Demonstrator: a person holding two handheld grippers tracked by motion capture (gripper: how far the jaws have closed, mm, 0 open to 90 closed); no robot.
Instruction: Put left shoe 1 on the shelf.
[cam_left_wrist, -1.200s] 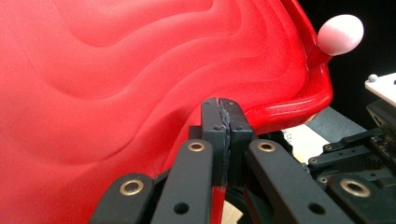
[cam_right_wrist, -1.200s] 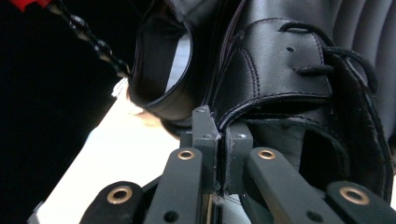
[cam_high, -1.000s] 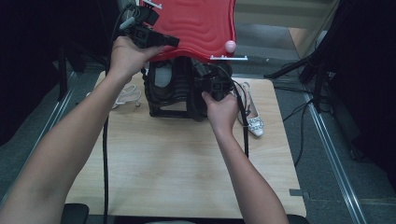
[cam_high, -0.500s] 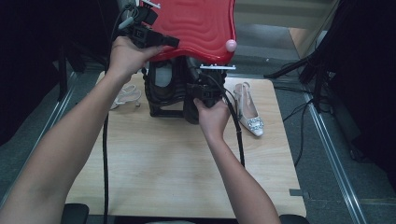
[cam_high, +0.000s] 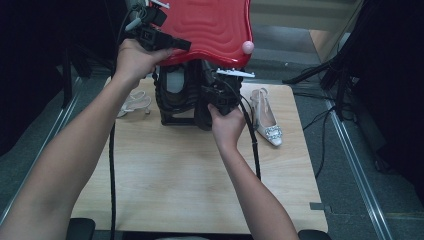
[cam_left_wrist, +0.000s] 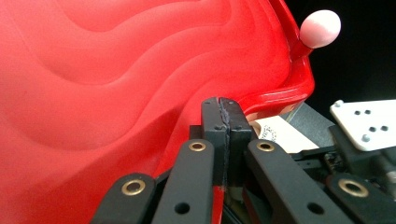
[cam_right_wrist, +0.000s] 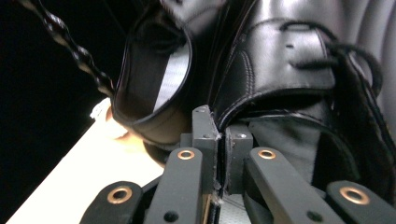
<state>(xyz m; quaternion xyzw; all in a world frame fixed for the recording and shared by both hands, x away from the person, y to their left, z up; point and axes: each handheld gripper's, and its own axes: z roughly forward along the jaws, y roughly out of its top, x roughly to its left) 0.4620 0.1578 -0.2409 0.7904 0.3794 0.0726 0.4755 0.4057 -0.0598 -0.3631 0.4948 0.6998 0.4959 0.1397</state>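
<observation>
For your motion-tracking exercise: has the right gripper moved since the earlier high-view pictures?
Yes. The right gripper has shifted left along the black boots, away from the white slingback shoe, which lies where it did on the table.

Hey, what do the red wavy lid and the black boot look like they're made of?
The red wavy lid looks like moulded plastic, semi-gloss: smooth ripples and a bright highlight along its rim. The black boot looks like leather or imitation leather, with a soft sheen, visible stitching and creases; which of the two cannot be told.

Light wooden table (cam_high: 165, 175) with a black container (cam_high: 175, 97), two pale heeled shoes (cam_high: 267, 120) (cam_high: 132, 102).
</observation>
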